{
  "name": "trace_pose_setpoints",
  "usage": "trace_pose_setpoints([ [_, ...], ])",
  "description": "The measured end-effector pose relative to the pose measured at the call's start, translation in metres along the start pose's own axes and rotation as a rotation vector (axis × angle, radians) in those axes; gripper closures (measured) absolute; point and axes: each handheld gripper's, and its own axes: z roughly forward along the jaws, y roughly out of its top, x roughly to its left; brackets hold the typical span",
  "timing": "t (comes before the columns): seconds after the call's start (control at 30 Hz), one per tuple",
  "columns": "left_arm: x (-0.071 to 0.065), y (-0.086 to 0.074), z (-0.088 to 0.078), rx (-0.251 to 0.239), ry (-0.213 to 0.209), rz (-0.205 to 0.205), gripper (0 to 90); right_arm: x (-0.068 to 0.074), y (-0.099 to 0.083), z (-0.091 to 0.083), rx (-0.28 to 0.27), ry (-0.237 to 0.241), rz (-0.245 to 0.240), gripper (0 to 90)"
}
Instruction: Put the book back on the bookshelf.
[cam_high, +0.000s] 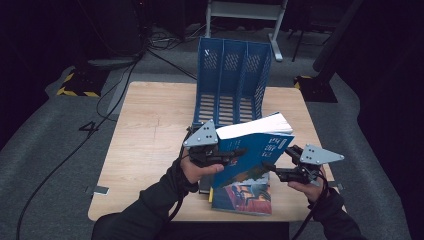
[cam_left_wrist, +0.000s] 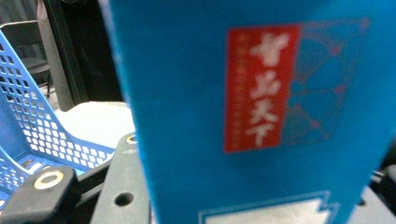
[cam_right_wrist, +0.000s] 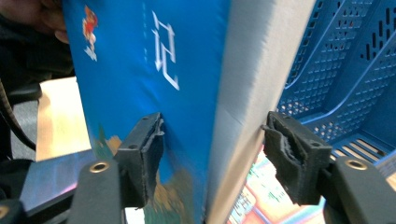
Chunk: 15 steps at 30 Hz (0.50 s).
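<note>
Your left hand-held gripper (cam_high: 235, 155) grips the blue book (cam_high: 255, 150); your right hand-held gripper (cam_high: 272, 170), at its four o'clock, clamps its edge above the wooden worktop (cam_high: 150, 135), dark room around.

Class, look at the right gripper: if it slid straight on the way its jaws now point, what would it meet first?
The thick blue paperback book standing between the right gripper's jaws; its edge would probably hit the gripper's body. Beyond lies the blue perforated plastic file rack.
</note>
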Motion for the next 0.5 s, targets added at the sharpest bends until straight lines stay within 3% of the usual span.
trace_pose_setpoints([
  [0.1,-0.001,0.0,-0.001,0.004,0.005,0.007,60.5,-0.011,-0.006,-0.004,0.113,-0.021,0.007,27.6],
  [0.13,-0.001,0.0,-0.001,0.003,0.007,0.006,60.6,-0.015,-0.01,-0.008,0.12,-0.033,0.003,27.7],
  [0.2,-0.001,0.0,-0.001,0.004,0.005,0.005,60.6,-0.026,-0.019,-0.019,0.134,-0.03,0.046,28.8],
  [0.27,-0.002,0.0,-0.001,0.004,0.002,0.008,60.6,-0.038,-0.03,-0.03,0.147,-0.059,0.085,28.3],
  [0.33,-0.002,0.0,-0.001,0.006,0.001,0.011,60.6,-0.048,-0.042,-0.038,0.169,-0.113,0.119,28.8],
  [0.37,-0.002,0.0,-0.001,0.006,0.001,0.011,60.5,-0.053,-0.048,-0.04,0.196,-0.162,0.12,29.1],
  [0.4,-0.002,0.0,-0.001,0.006,0.001,0.011,60.5,-0.053,-0.048,-0.04,0.196,-0.162,0.12,29.1],
  [0.43,-0.002,0.0,-0.001,0.006,0.001,0.012,60.4,-0.063,-0.064,-0.042,0.249,-0.248,0.13,29.4],
  [0.5,-0.002,0.0,-0.001,0.001,0.005,0.017,60.3,-0.071,-0.078,-0.041,0.289,-0.29,0.154,29.2],
])
